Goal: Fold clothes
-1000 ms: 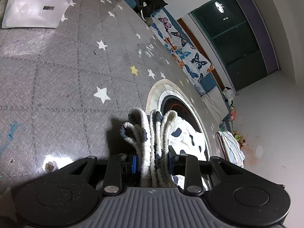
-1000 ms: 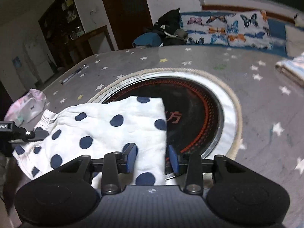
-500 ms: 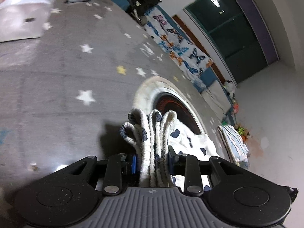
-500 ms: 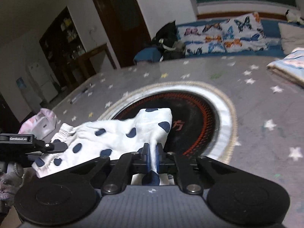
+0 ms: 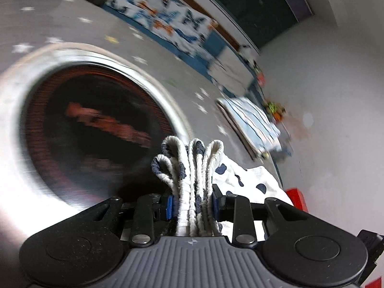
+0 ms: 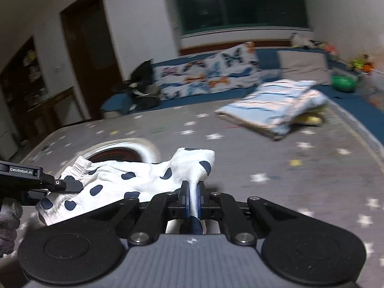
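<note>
Left gripper (image 5: 192, 202): jaws clamped on the bunched elastic waistband of the white, navy-dotted shorts (image 5: 242, 175); right gripper (image 6: 191, 198): jaws pinched tight on a gathered fold at the garment's opposite end. The shorts hang stretched between the two grippers above the grey star-print table cover (image 6: 276, 168), over the edge of its dark round inset (image 5: 96, 124). Folded blue-striped clothing (image 6: 273, 105) lies near the table's far right edge; a gloved hand (image 6: 8, 225) holds the left gripper.

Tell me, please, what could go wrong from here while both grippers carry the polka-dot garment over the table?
The right gripper pinches only a thin corner of the polka-dot garment; it could slip out. The left gripper clamps a thick bunched waistband, so layers may shift. The hanging cloth could also land on the folded striped pile.
</note>
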Tool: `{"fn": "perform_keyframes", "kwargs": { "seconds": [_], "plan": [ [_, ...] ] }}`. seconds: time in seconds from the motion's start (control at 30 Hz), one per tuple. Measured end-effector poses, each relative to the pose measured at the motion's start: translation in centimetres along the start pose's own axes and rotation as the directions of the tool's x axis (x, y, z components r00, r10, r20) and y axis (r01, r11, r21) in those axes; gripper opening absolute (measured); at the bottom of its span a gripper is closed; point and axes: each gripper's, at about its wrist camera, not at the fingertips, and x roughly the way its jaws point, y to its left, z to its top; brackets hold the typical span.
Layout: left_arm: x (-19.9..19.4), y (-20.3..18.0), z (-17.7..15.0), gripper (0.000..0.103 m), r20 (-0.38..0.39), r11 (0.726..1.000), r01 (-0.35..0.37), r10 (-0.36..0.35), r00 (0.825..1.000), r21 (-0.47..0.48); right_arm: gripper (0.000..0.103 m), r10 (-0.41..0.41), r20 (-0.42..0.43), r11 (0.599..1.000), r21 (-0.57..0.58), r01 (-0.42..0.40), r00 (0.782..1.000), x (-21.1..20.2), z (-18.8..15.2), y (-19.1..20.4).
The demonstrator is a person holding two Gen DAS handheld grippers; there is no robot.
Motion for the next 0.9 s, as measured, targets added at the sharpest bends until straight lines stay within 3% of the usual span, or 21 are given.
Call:
{"fn": "perform_keyframes", "kwargs": {
  "seconds": [0.23,0.43,0.53,0.73,0.9],
  "plan": [
    [6.0,-4.4,0.0,0.032,-0.050,0.997,0.024,-0.020,0.999,0.080,0.005,-0.108,0.023,0.993,0.051,0.107,0.994,-0.6,0.1,-5.5],
    [8.9,-5.2,-0.9,0.044,-0.093,0.991,-0.038,0.050,0.994,0.131,0.005,-0.160,-0.017,0.984,0.075,0.161,0.987,0.7,-1.2,-8.6],
    [8.6,-5.5,-0.6,0.051,-0.067,0.983,-0.068,0.081,0.995,0.172,0.006,-0.159,-0.040,0.983,0.080,0.162,0.986,1.4,-1.8,-9.1],
    [6.5,-7.0,0.5,0.051,0.036,0.950,-0.151,0.147,0.989,0.272,0.011,-0.176,-0.036,0.981,0.073,0.178,0.984,1.1,-1.8,-9.6],
    [5.0,-9.1,0.7,0.049,0.083,0.930,-0.104,0.080,0.993,0.352,0.015,-0.152,-0.009,0.987,0.044,0.152,0.988,0.8,-0.1,-9.2]
  ]
}}
